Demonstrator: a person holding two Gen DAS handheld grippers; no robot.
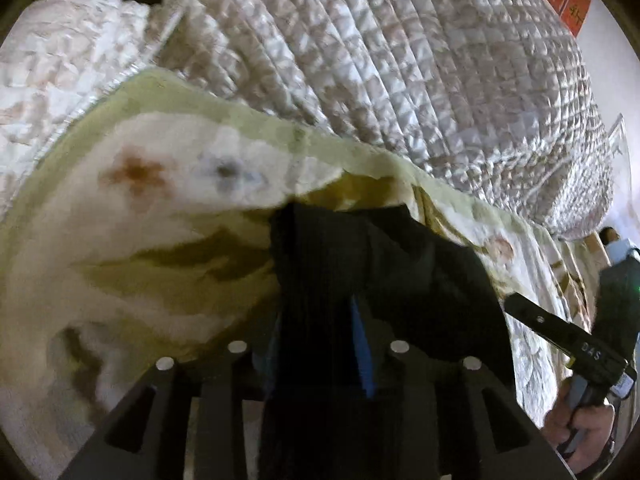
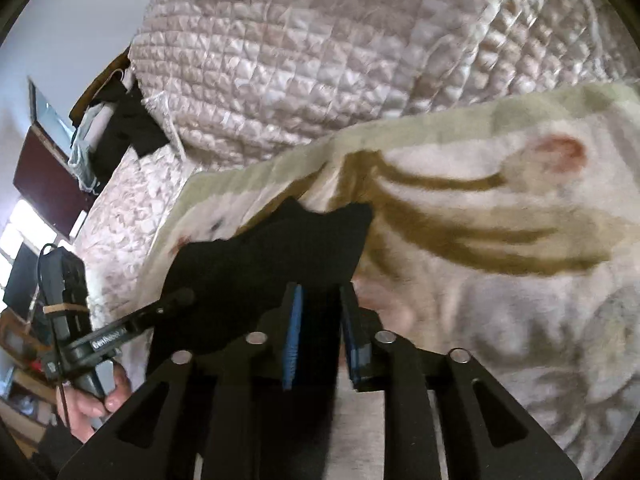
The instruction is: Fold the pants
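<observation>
Both claws tilt down over the floral blanket [image 1: 120,240], each pinching the black pants [image 1: 360,264]: left claw [image 1: 320,320] and right claw [image 2: 320,320], low in frame.

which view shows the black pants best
The left wrist view: the black pants fill its lower middle, draped over the patterned blanket and running down between the left gripper. The right wrist view shows only a jagged flap of them rising from the right gripper.
</observation>
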